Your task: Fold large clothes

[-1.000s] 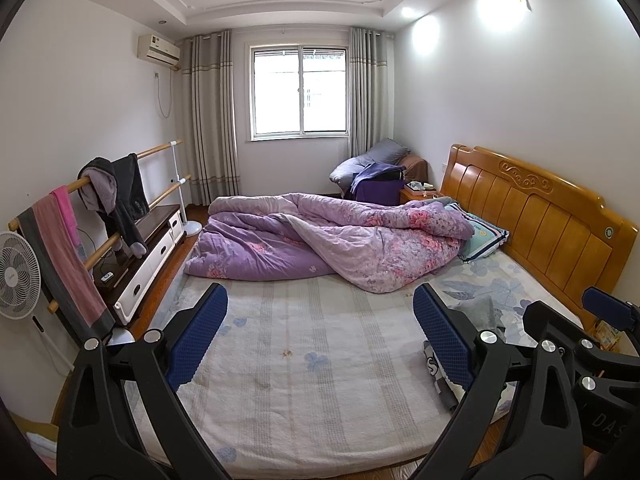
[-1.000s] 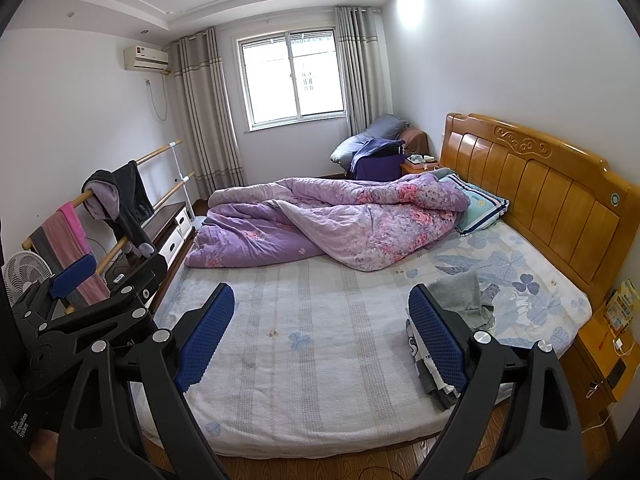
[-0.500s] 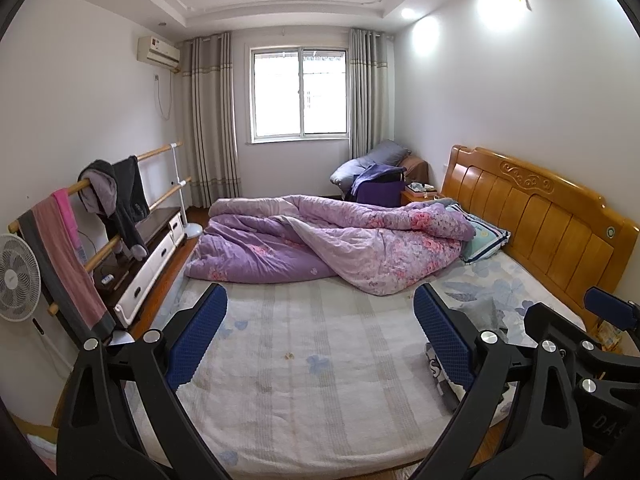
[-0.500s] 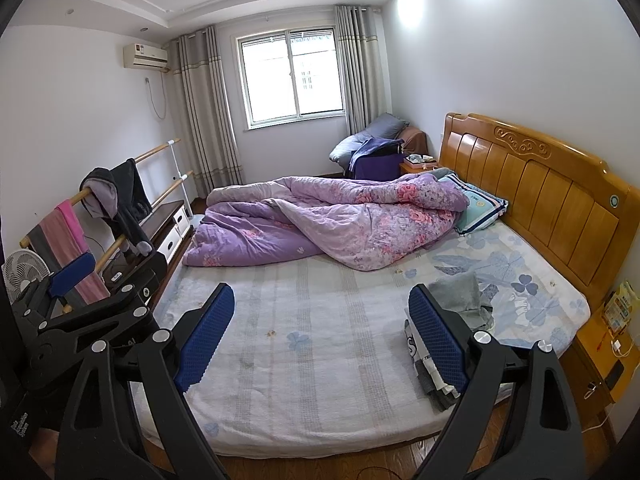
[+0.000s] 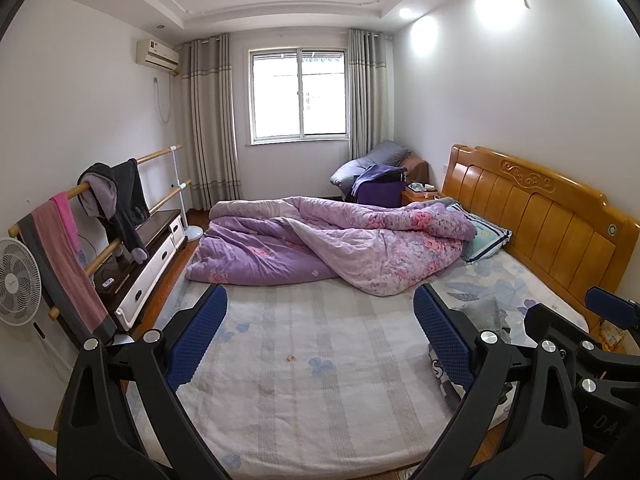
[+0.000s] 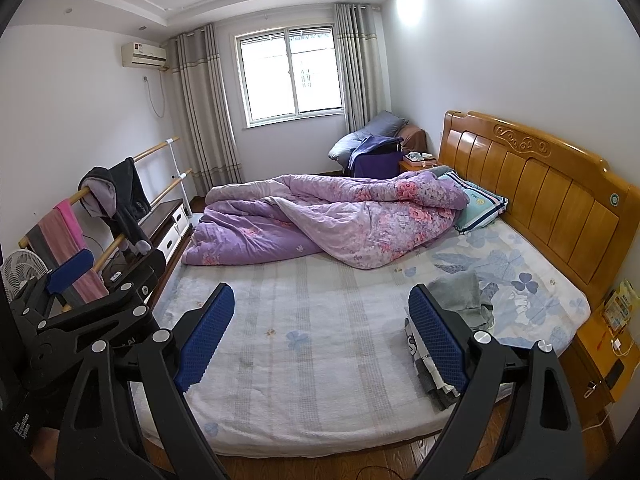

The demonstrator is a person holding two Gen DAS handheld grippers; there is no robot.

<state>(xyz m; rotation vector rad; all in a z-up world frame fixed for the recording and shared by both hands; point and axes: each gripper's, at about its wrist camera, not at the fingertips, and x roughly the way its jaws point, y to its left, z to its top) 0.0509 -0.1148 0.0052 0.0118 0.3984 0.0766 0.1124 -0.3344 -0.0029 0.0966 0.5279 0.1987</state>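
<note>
A crumpled grey garment (image 6: 460, 294) lies on the bed's near right part, next to a small stack of folded clothes (image 6: 430, 376) at the mattress edge. In the left wrist view the grey garment (image 5: 486, 314) and the stack (image 5: 438, 368) are partly hidden behind the finger. My left gripper (image 5: 320, 340) is open and empty, held above the foot side of the bed. My right gripper (image 6: 322, 340) is open and empty, just right of the left one. The left gripper also shows at the left of the right wrist view (image 6: 80, 280).
A purple floral quilt (image 6: 320, 224) lies bunched across the far half of the bed (image 6: 304, 360). A pillow (image 6: 478, 202) rests by the wooden headboard (image 6: 540, 184). A rack with hanging clothes (image 5: 100, 208), a fan (image 5: 18, 280) and a low cabinet (image 5: 152, 248) stand left. A nightstand (image 6: 608, 344) stands right.
Both grippers have drifted slightly back and up from the bed; the view has shifted a little. Nothing was grasped or released.
</note>
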